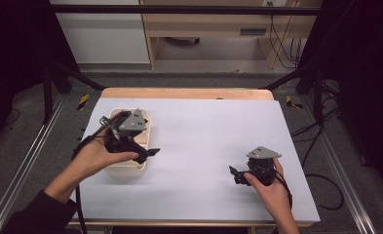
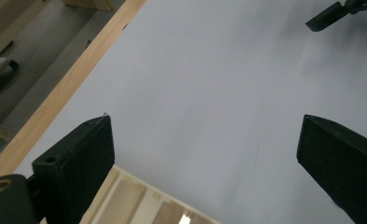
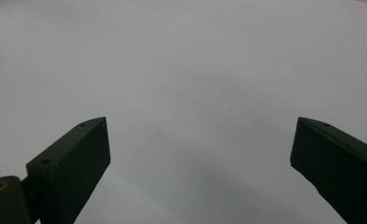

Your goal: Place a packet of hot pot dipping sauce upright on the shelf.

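Note:
A pale wooden tray point(image 1: 130, 168) with compartments stands at the left of the white table top point(image 1: 203, 131). My left gripper point(image 1: 149, 152) hovers over the tray's right side, held in a hand, its jaws pointing right. In the left gripper view the left gripper point(image 2: 204, 126) stands open with nothing between its fingers, and the tray's slots point(image 2: 139, 203) show below. My right gripper point(image 1: 234, 174) rests low near the front right, jaws pointing left. Seen from its own camera, the right gripper point(image 3: 200, 123) is open over bare white surface. One of its fingertips point(image 2: 326, 16) appears far off in the left gripper view.
The table's wooden far edge point(image 1: 189, 92) borders the white sheet. Metal rails point(image 1: 28, 161) run along both sides, and black cables point(image 1: 325, 185) lie on the floor at the right. A wooden cabinet point(image 1: 213, 29) stands beyond the table.

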`<state>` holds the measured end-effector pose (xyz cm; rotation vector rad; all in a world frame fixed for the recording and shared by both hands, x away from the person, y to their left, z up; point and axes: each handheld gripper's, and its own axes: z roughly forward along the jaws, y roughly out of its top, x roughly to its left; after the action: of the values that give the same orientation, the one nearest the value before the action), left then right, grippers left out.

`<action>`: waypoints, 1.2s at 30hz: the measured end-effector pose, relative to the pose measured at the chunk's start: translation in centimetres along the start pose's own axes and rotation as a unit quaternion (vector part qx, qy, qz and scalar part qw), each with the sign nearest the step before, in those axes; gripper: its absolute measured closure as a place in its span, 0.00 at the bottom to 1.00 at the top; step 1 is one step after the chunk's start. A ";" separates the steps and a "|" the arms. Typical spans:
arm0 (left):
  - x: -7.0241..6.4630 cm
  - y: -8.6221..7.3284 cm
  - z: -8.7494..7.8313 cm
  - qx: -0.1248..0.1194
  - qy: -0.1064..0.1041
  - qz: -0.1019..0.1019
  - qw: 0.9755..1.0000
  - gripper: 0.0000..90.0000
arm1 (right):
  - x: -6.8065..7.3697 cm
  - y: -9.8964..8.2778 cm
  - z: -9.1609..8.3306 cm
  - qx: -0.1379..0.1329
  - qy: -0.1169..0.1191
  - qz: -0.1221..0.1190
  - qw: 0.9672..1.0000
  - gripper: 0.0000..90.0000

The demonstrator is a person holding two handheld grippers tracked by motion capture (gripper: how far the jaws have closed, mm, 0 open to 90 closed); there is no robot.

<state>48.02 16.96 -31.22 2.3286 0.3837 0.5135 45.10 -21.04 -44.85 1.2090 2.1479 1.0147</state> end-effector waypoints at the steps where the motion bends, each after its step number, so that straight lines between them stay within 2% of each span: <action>1: 0.0 0.0 0.0 0.000 0.000 0.000 1.000 0.05 | 0.0 0.0 -0.1 0.000 0.000 0.002 1.000 0.06; 2: -1.0 0.2 1.0 -0.005 -0.005 -0.011 1.000 0.05 | 0.0 0.0 -0.1 -0.002 -0.001 0.001 1.000 0.06; 4: -2.1 0.4 2.0 -0.013 -0.016 -0.009 1.000 0.04 | -0.1 0.0 -0.2 -0.004 -0.001 0.000 1.000 0.06; 5: -2.1 0.4 2.0 -0.013 -0.016 -0.009 1.000 0.04 | -0.1 0.0 -0.2 -0.004 -0.001 0.000 1.000 0.06; 8: -4.0 0.5 4.1 -0.018 -0.027 -0.004 0.999 0.04 | -0.1 0.0 -0.2 -0.005 -0.002 0.004 1.000 0.06; 10: -4.3 0.6 4.5 -0.020 -0.028 -0.005 0.999 0.04 | -0.1 0.0 -0.2 -0.004 -0.002 0.003 1.000 0.06; 13: -5.4 0.6 5.5 -0.035 -0.030 -0.021 0.999 0.05 | -0.3 -0.1 -0.3 -0.003 -0.003 0.002 1.000 0.06; 14: -6.0 0.4 6.3 -0.041 -0.031 -0.029 0.998 0.05 | -0.3 -0.1 -0.3 -0.005 -0.004 0.003 1.000 0.06; 17: -6.5 0.2 7.2 -0.047 -0.032 -0.041 0.998 0.05 | -0.4 -0.1 -0.4 -0.005 -0.004 0.004 1.000 0.06; 18: -6.7 -0.3 8.0 -0.049 -0.032 -0.050 0.997 0.05 | -0.4 -0.1 -0.4 -0.006 -0.005 0.004 1.000 0.06; 21: -6.8 -0.8 8.9 -0.045 -0.028 -0.056 0.997 0.05 | -0.4 -0.1 -0.4 -0.008 -0.005 0.004 1.000 0.06; 23: -6.9 -1.8 10.1 -0.049 -0.031 -0.068 0.996 0.05 | -0.5 -0.1 -0.4 -0.009 -0.005 0.002 1.000 0.06; 25: -6.9 -2.1 10.4 -0.049 -0.030 -0.072 0.996 0.04 | -0.5 -0.1 -0.4 -0.007 -0.005 0.004 1.000 0.06; 26: -6.9 -2.9 11.1 -0.052 -0.033 -0.083 0.995 0.04 | -0.4 -0.1 -0.4 -0.007 -0.005 0.004 1.000 0.06; 27: -6.9 -2.9 11.1 -0.052 -0.033 -0.083 0.995 0.05 | -0.4 -0.1 -0.4 -0.007 -0.005 0.004 1.000 0.06; 28: -6.9 -3.6 11.6 -0.053 -0.033 -0.091 0.994 0.05 | -0.4 -0.1 -0.4 -0.005 -0.005 0.005 1.000 0.06; 29: -6.9 -3.6 11.6 -0.053 -0.033 -0.091 0.994 0.05 | -0.4 -0.1 -0.4 -0.005 -0.005 0.005 1.000 0.06; 30: -6.9 -4.1 12.0 -0.039 -0.026 -0.089 0.995 0.05 | -0.4 -0.1 -0.3 -0.006 -0.005 -0.002 1.000 0.06; 31: -6.9 -4.1 12.0 -0.039 -0.026 -0.089 0.995 0.05 | -0.4 -0.1 -0.3 -0.006 -0.005 -0.002 1.000 0.06; 32: -7.1 -4.7 12.3 -0.037 -0.028 -0.098 0.994 0.05 | -0.3 -0.1 -0.3 -0.005 -0.005 0.000 1.000 0.06; 36: -7.7 -5.5 12.6 -0.030 -0.025 -0.100 0.994 0.05 | -0.2 -0.1 -0.2 -0.003 -0.004 -0.003 1.000 0.06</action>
<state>46.47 10.32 -45.43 2.2103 0.5630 0.3640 45.00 -21.34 -44.77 1.2007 2.1390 1.0115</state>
